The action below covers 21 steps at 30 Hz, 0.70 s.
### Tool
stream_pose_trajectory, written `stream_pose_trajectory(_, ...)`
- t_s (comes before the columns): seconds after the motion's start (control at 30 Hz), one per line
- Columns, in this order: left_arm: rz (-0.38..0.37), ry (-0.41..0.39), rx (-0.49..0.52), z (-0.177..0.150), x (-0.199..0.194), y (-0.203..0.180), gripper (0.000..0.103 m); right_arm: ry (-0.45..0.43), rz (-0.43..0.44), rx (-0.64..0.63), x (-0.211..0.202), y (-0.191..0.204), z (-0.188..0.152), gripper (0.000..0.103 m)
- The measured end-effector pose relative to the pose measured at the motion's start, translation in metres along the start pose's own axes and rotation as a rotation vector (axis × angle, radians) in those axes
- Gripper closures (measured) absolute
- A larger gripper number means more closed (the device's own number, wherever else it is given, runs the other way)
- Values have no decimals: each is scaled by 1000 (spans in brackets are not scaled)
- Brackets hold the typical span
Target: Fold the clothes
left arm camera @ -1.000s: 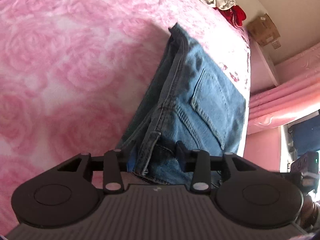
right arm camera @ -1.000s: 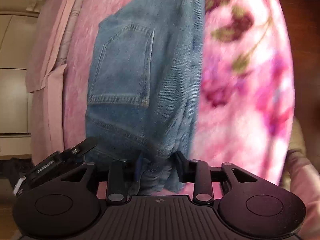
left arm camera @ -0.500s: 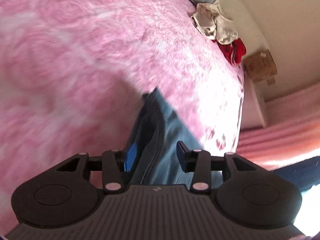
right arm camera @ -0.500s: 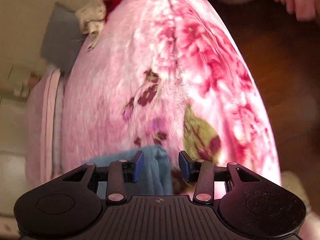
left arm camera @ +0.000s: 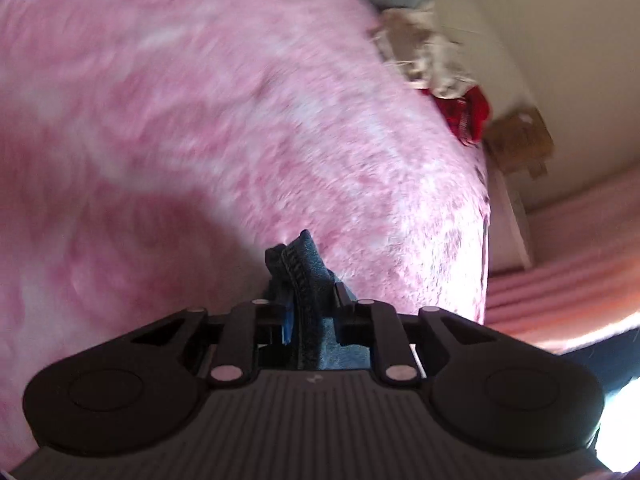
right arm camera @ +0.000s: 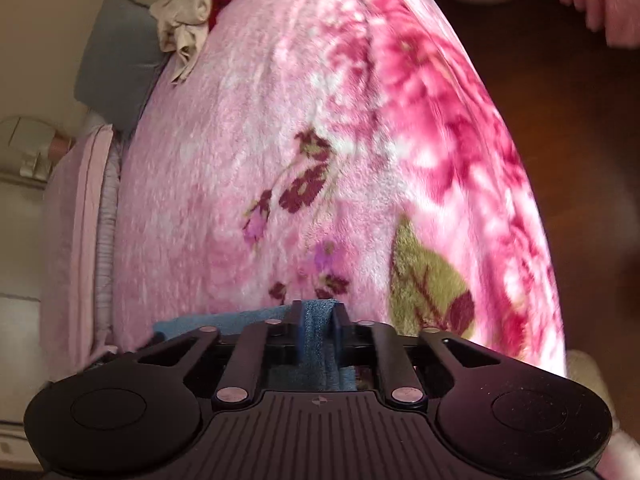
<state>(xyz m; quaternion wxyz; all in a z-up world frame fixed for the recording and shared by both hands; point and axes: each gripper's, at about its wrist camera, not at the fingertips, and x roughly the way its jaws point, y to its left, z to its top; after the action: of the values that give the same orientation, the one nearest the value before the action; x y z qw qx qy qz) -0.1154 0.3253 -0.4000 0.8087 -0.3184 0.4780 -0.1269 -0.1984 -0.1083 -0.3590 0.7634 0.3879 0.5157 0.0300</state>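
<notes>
The blue jeans (left arm camera: 302,264) are pinched at a seamed edge between the fingers of my left gripper (left arm camera: 310,304), which is shut on them. Only a small bunch of denim sticks out past the fingertips. In the right wrist view my right gripper (right arm camera: 318,320) is shut on another fold of the jeans (right arm camera: 316,332), with a strip of blue cloth trailing to the left behind the fingers. Both grippers hold the jeans above the pink floral blanket (right arm camera: 320,140). The rest of the jeans is hidden below the grippers.
A heap of cream clothes (left arm camera: 424,52) and a red garment (left arm camera: 466,114) lies at the bed's far end, next to a grey pillow (right arm camera: 120,64). A cardboard box (left arm camera: 520,144) stands by the wall. Dark wooden floor (right arm camera: 580,120) is right of the bed.
Both grippers have lifted and swung toward the far end of the bed, carrying the jeans. The spread denim has dropped out of both views, and the jaws have closed tighter on the cloth.
</notes>
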Motion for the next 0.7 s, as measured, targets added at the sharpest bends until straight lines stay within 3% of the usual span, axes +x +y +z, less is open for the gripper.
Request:
stream_pose_trajectory(0.17, 47, -21, 78, -11, 19, 9, 85, -35, -77, -81, 18, 8, -5, 95)
stream_pose_trajectory(0.3, 115, -23, 182, -13, 9, -15, 79, -8, -66, -108, 13, 9, 1, 91)
stream_pose_trajectory(0.4, 88, 4, 85, -12, -15, -7, 72, -15, -71, -118, 0, 11, 5, 69)
stream_pose_trajectory(0.47, 35, 39, -15, -19, -31, 5, 60, -28, -54, -104, -12, 9, 2, 66)
stream_pose_trajectory(0.6, -10, 102, -119, -48, -45, 23, 60, 5, 9, -55, -23, 4, -13, 66)
stream_pose_trajectory(0.63, -19, 115, -135, -56, -47, 26, 64, 11, 17, -61, -22, 5, -17, 66)
stream_pose_trajectory(0.7, -39, 108, -138, -65, -47, 28, 84, 20, 31, -77, -18, 6, -24, 66)
